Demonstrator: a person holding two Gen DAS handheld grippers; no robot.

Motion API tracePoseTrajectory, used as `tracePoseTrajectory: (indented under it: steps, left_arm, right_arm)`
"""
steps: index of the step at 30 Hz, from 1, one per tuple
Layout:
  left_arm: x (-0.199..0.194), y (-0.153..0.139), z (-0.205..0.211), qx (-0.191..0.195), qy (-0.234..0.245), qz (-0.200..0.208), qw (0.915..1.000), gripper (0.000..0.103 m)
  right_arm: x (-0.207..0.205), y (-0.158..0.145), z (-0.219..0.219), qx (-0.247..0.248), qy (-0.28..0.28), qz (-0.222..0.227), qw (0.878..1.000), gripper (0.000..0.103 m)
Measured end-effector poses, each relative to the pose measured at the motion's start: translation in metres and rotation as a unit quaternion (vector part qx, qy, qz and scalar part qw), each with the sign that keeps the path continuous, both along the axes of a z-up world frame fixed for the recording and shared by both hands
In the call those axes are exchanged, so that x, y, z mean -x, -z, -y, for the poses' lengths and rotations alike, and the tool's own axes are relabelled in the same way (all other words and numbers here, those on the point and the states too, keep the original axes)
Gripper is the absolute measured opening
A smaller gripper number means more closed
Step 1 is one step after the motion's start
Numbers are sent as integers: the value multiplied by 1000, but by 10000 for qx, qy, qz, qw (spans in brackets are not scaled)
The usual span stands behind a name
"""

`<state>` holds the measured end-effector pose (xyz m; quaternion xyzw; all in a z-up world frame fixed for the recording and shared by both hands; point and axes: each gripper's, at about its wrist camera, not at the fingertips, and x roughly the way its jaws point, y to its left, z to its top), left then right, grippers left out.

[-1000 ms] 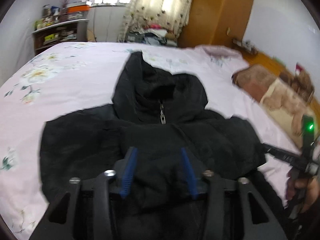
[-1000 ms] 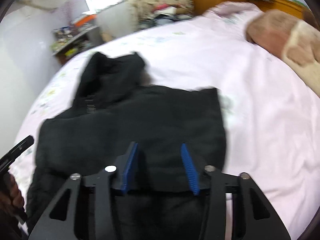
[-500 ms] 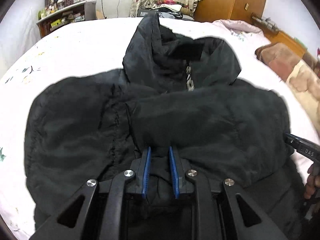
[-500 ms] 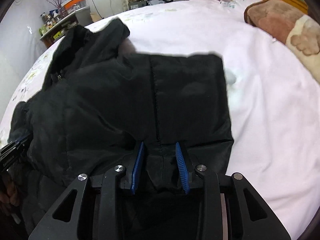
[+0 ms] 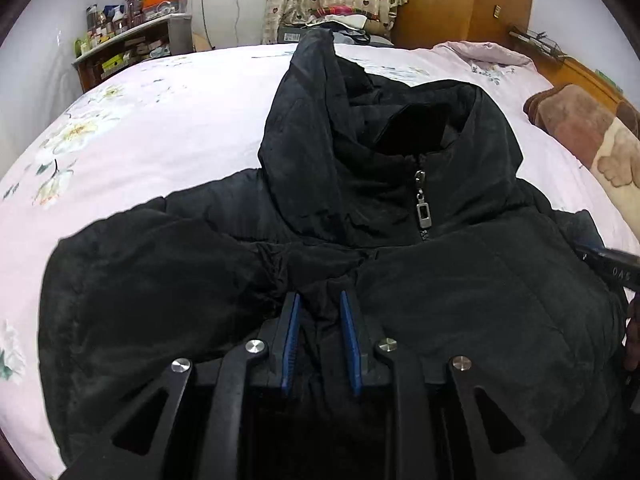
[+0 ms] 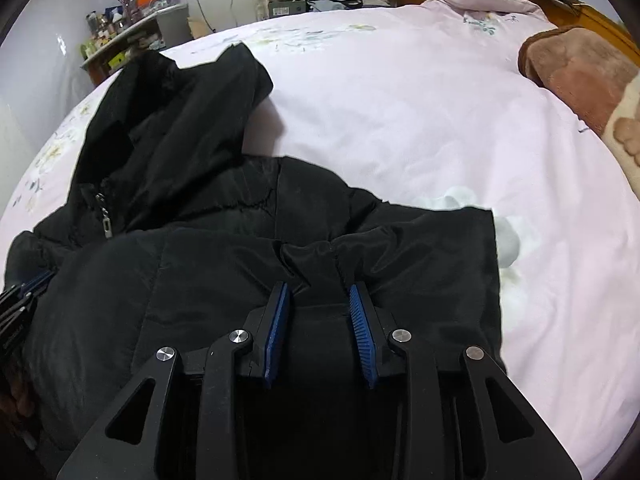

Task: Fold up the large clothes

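Now both tools had come down onto the black jacket (image 5: 460,300) on the bed (image 6: 400,120): the left tool (image 5: 320,304), pinching cloth, was opening a little, and the right tool (image 6: 318,296) held a bunched fold, so folding could start.

A second ago both grippers stand wide over the black padded hooded jacket (image 5: 460,300) on the pink floral bedsheet (image 5: 160,128). Now the left gripper (image 5: 320,300) has narrowed around a bunched ridge of fabric and its jaws are opening slightly; the right gripper (image 6: 320,296) has also narrowed around a gathered fold. Both have come lower and nearer the jacket's hood end, so the hood (image 5: 360,140) fills more of each view.
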<state>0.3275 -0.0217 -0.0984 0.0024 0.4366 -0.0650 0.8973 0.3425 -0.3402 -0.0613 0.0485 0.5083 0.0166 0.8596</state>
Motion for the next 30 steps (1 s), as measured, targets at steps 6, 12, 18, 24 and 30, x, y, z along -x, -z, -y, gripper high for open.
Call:
tracePoseTrajectory:
  steps: [6, 12, 18, 24, 30]
  left_arm:
    - [10, -34, -9, 11, 77, 48, 10000, 24]
    - [56, -71, -56, -115, -101, 662, 9977, 24]
    - [59, -24, -94, -9, -601, -7, 9982, 24]
    - [56, -28, -91, 98, -636, -79, 9979, 24]
    - [77, -57, -89, 321, -413, 18, 9986, 27]
  right_arm:
    - [8, -25, 0, 64, 27, 112, 9999, 32]
    - [57, -69, 5, -219, -129, 621, 9977, 32]
    - [68, -31, 16, -190, -29, 100, 9998, 32]
    - [61, -26, 12, -74, 3, 0, 10000, 32]
    - [74, -59, 8, -320, 0, 298, 9990, 33]
